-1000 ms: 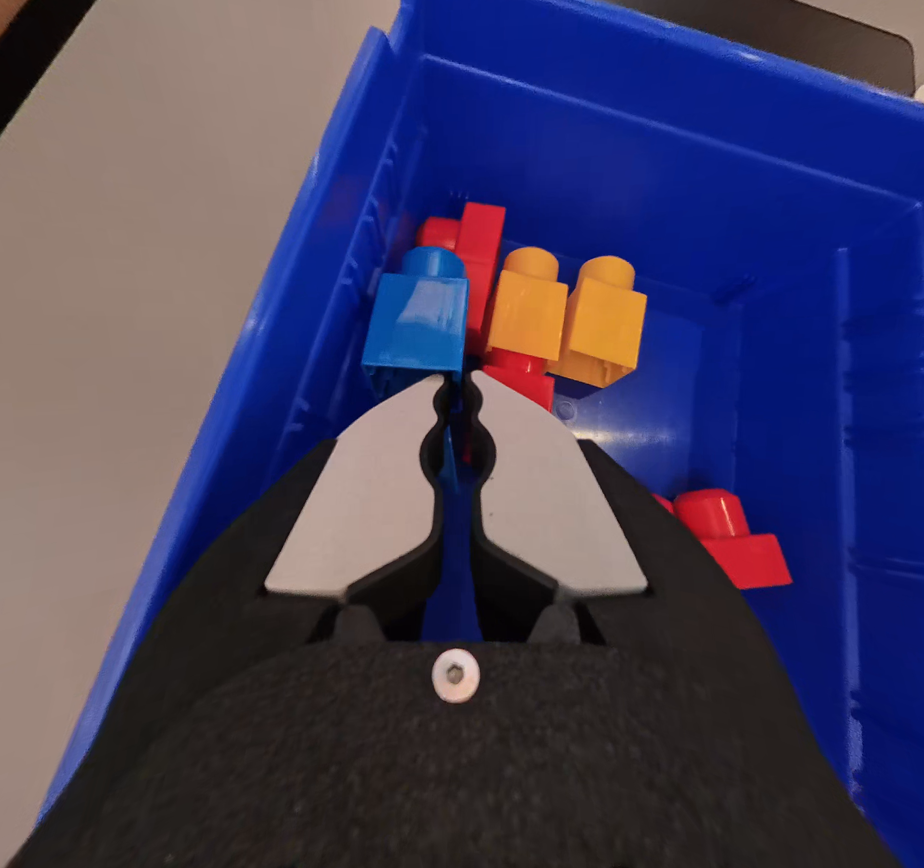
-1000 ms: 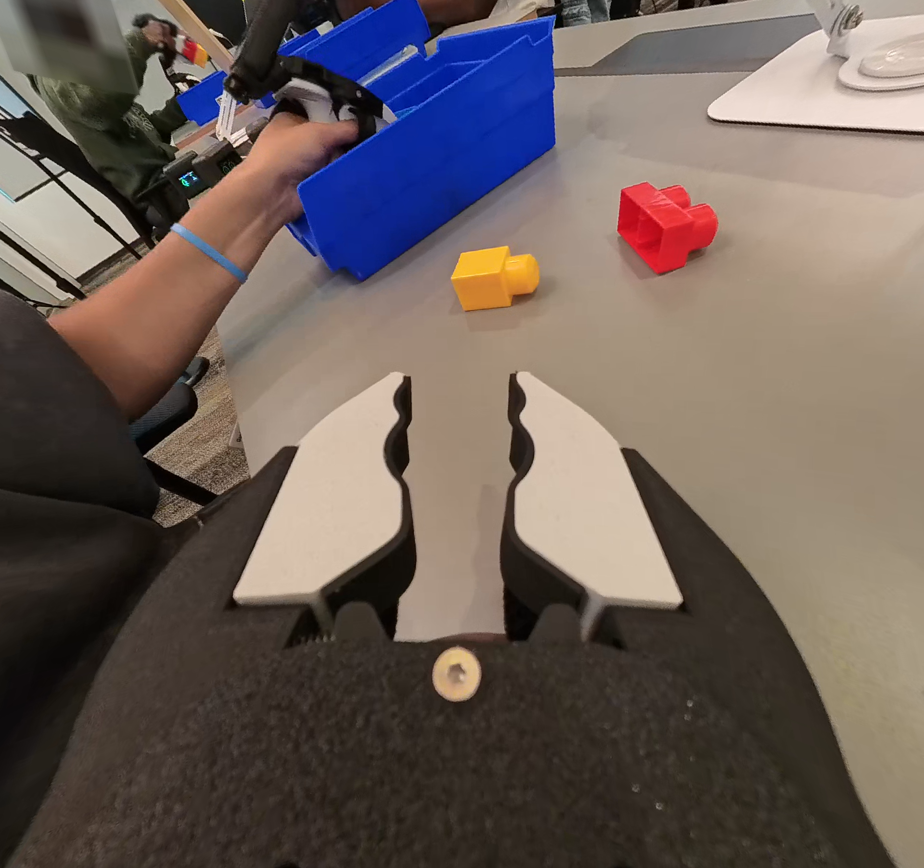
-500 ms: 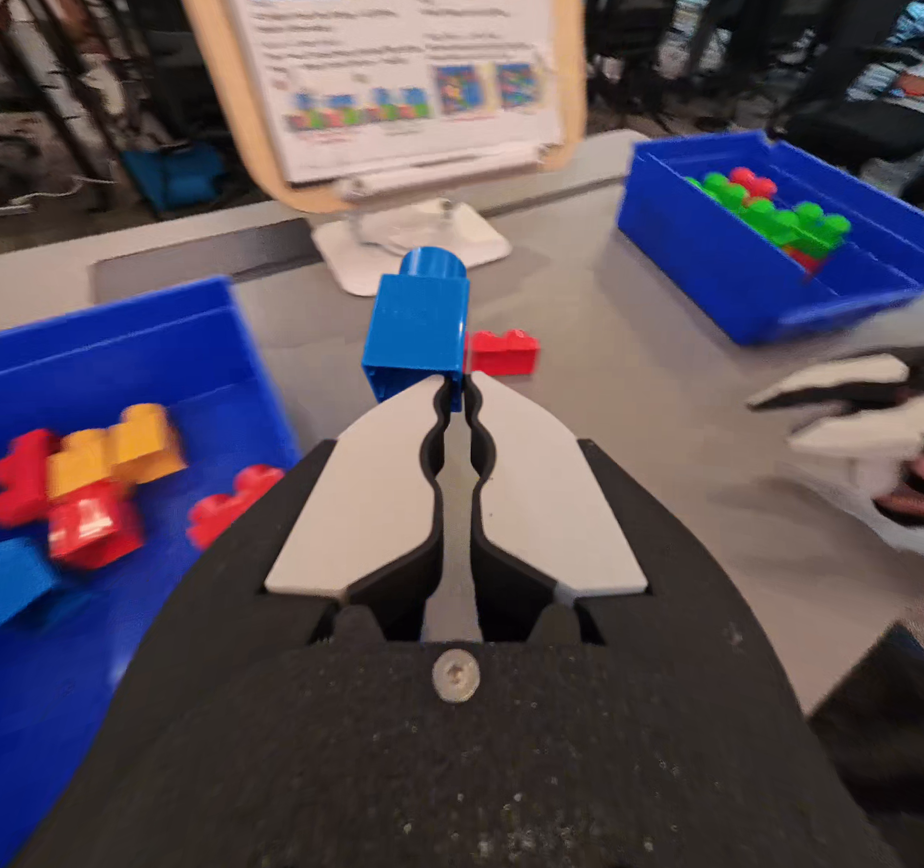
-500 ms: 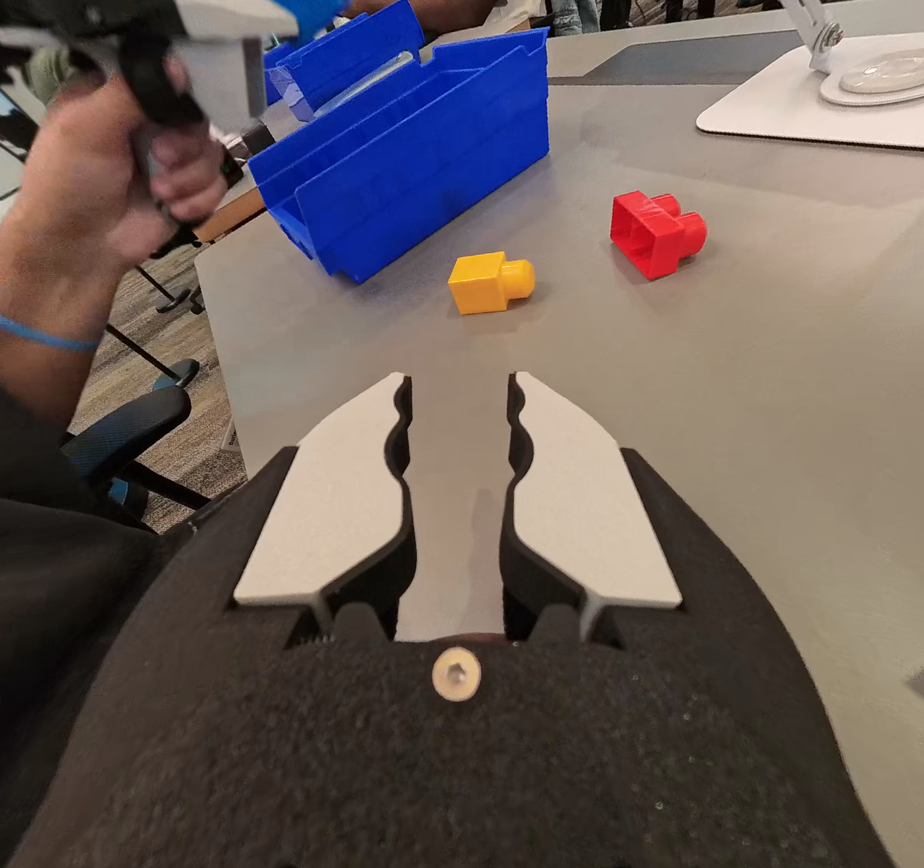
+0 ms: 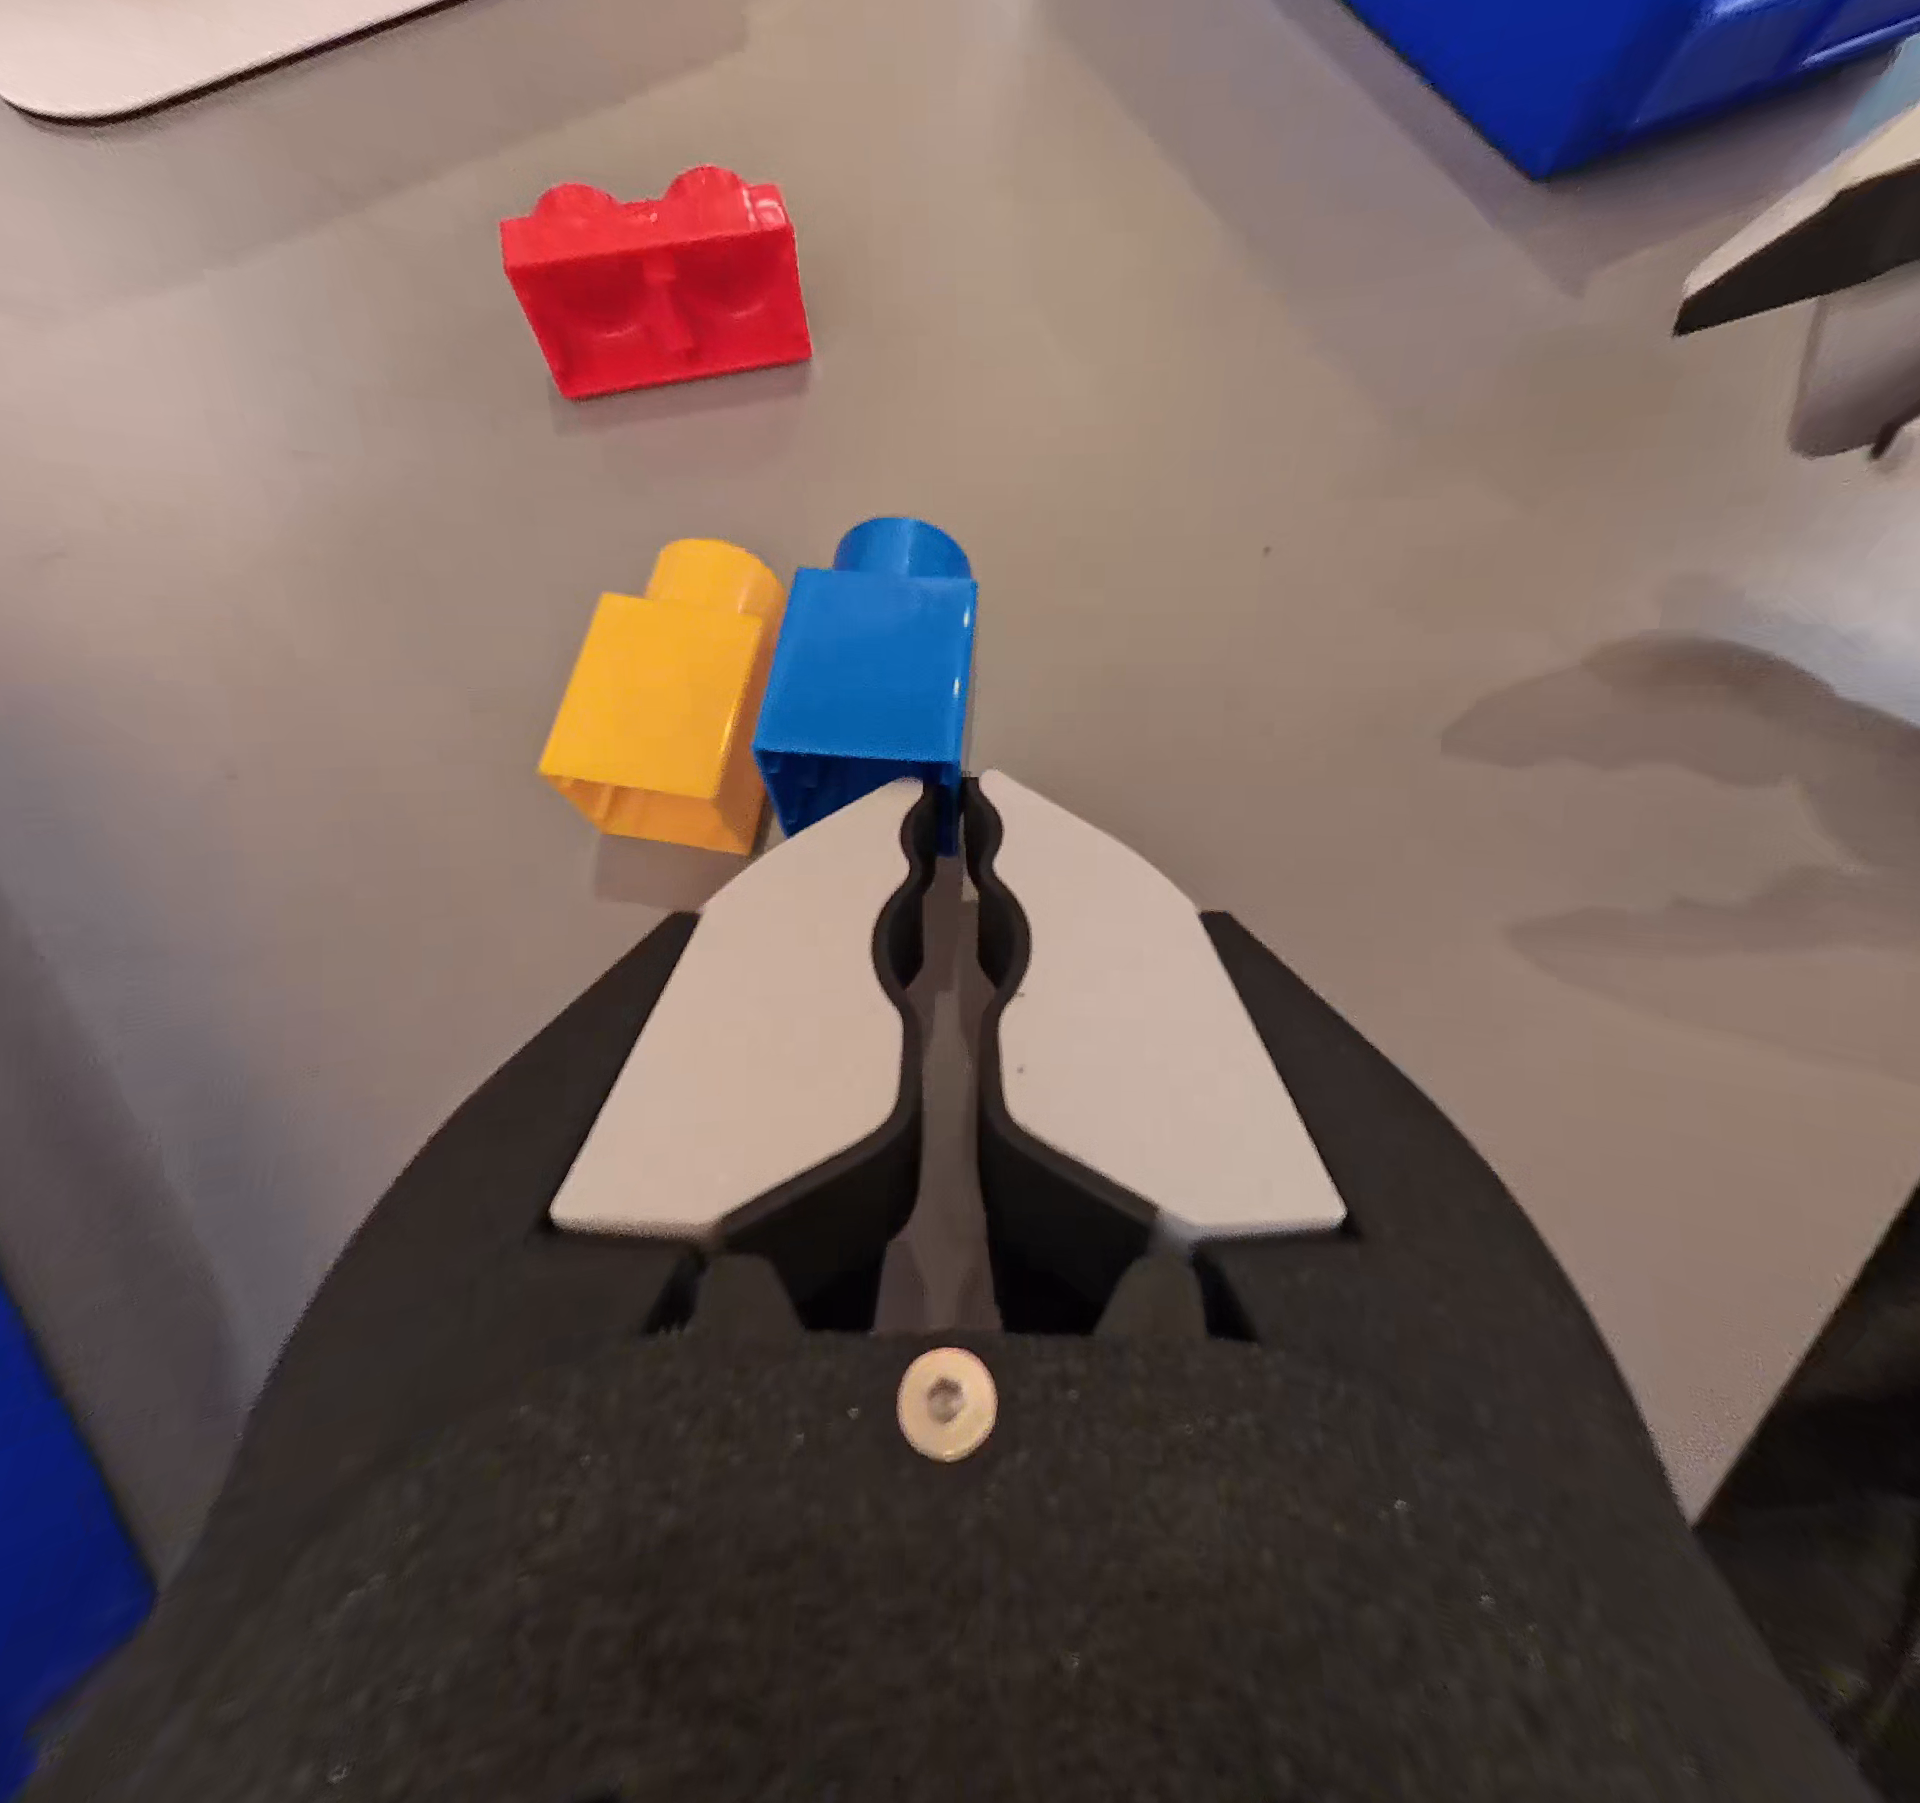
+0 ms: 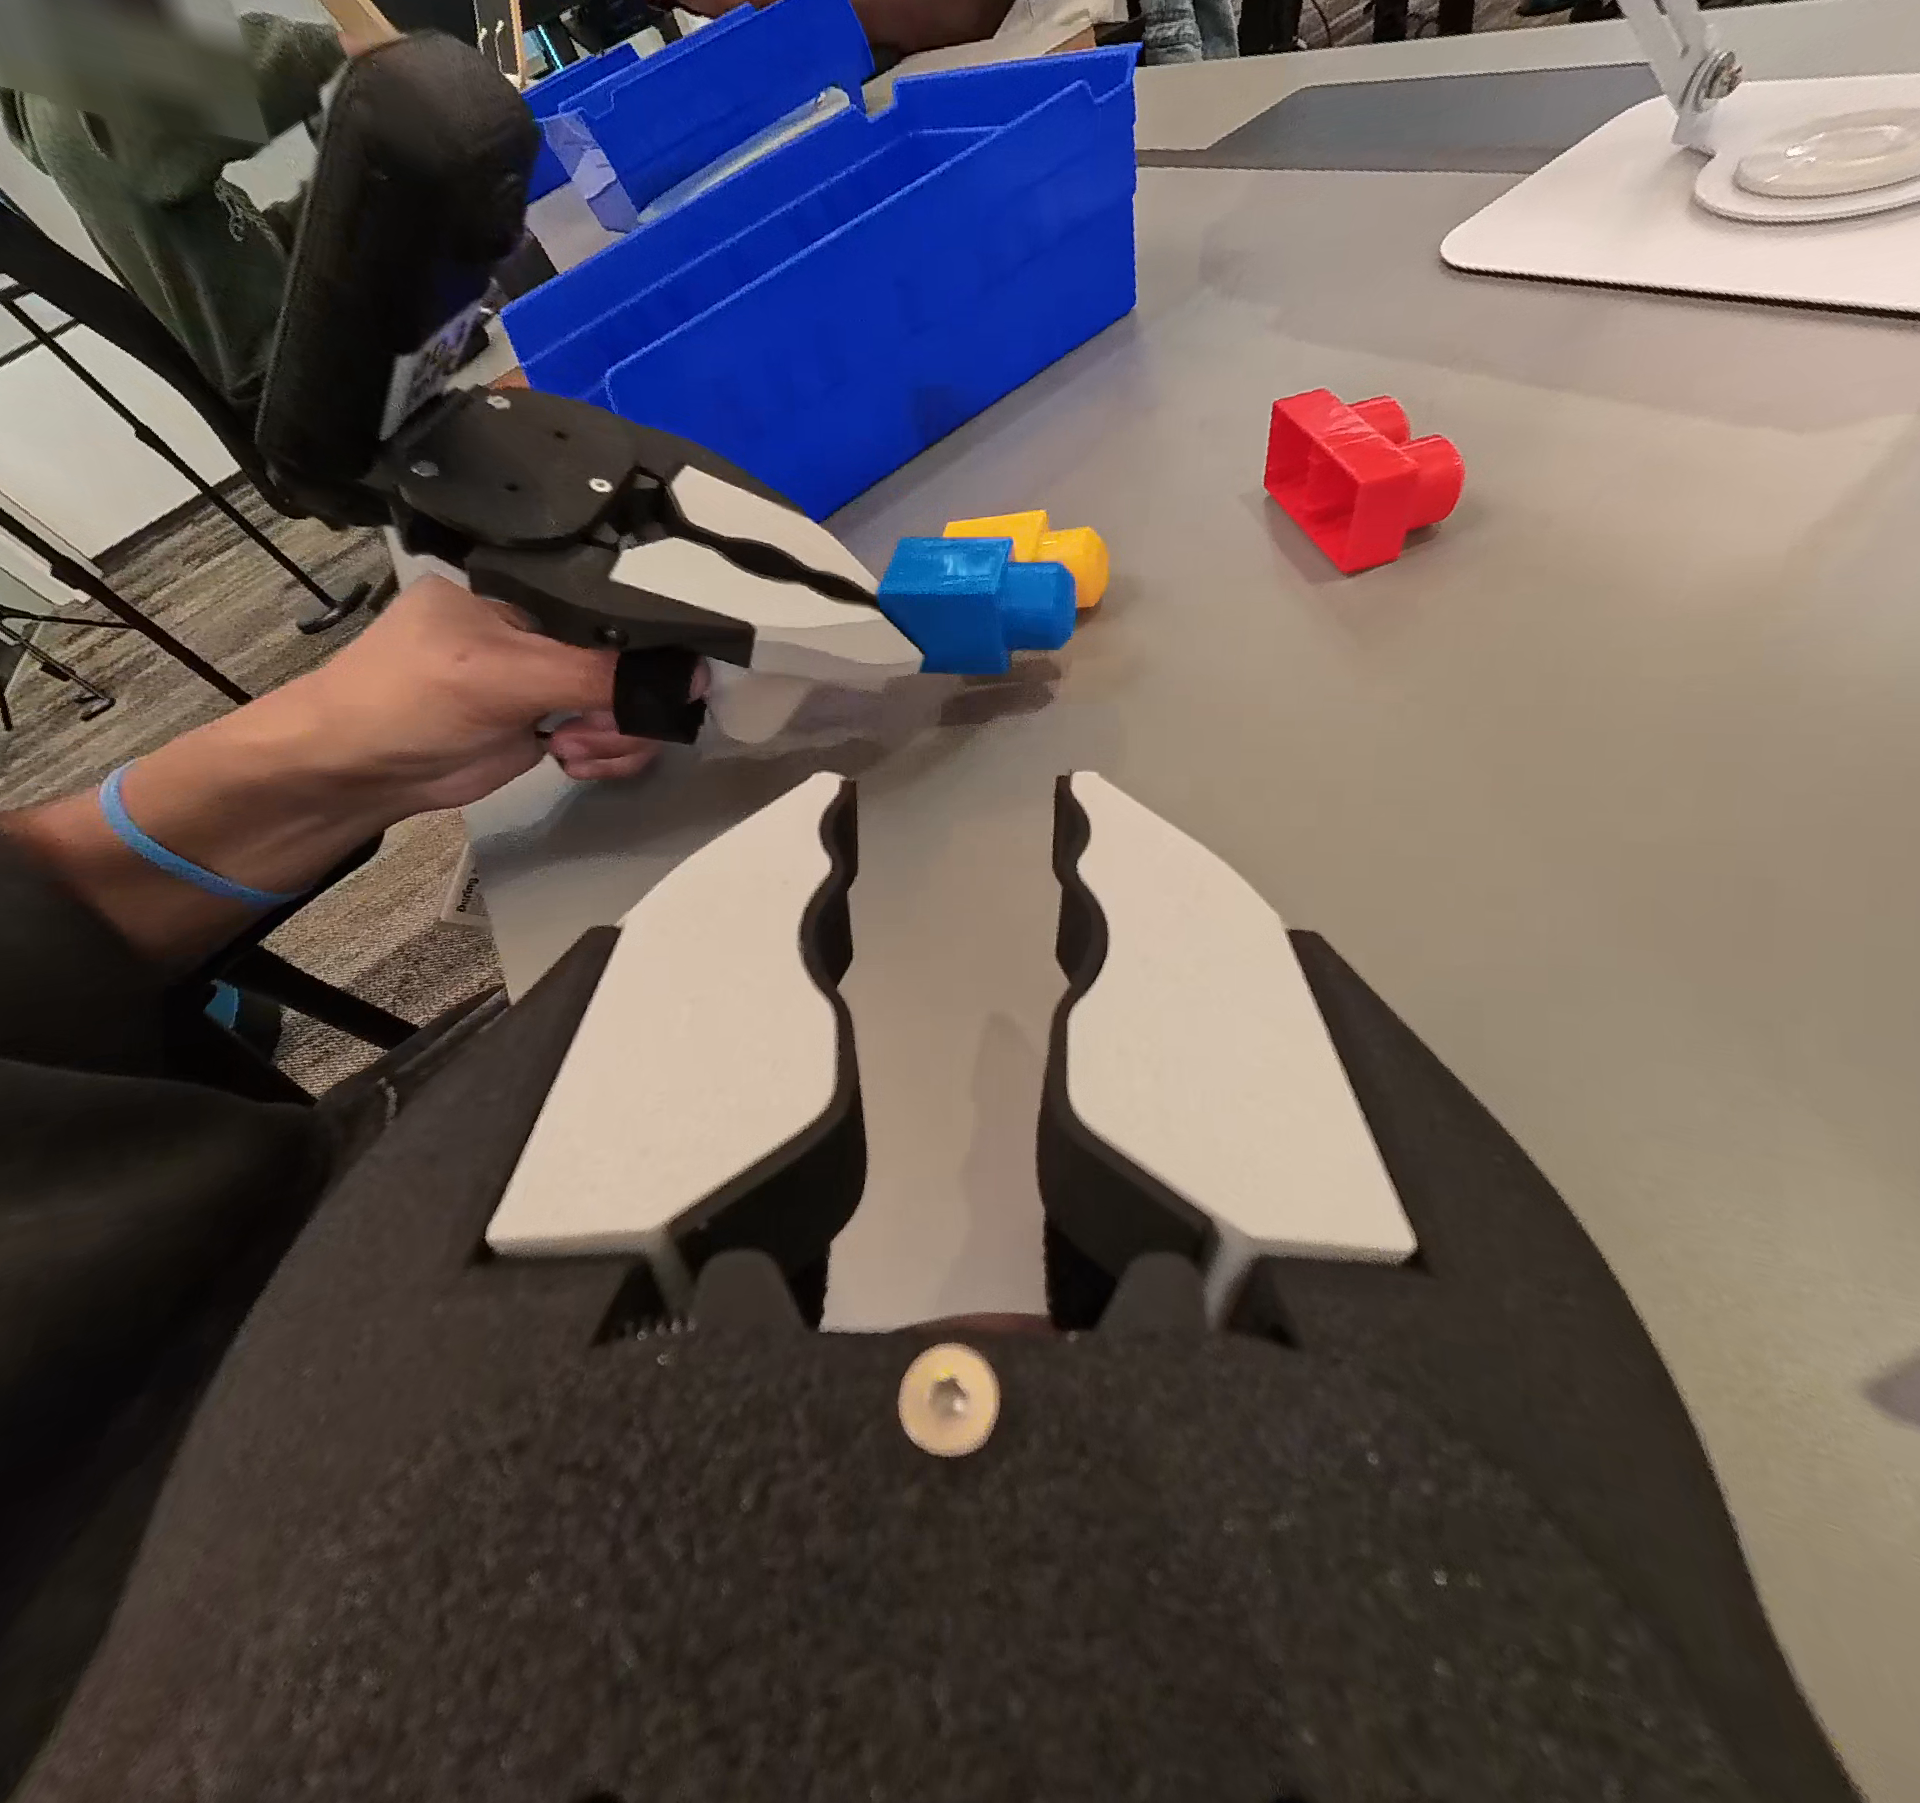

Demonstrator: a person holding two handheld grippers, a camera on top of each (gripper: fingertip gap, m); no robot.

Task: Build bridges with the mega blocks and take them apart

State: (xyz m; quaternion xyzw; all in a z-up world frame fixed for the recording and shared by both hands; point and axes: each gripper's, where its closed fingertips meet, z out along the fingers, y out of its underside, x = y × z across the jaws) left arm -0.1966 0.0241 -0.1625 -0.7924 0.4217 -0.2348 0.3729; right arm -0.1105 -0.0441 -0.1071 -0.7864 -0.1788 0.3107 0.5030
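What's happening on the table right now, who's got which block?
The left gripper is shut on a blue block, holding it close beside a yellow block that lies on its side on the grey table. A red two-stud block lies farther off, also tipped over. The right gripper is open and empty, hovering over bare table. Nothing is stacked yet.

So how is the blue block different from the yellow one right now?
The blue block is pinched at its open end by the left gripper and, in the right wrist view, looks held off the table; the yellow block lies loose on its side on the table. They also differ in colour. Both are single-stud blocks of the same shape, side by side, studs pointing away from the left gripper.
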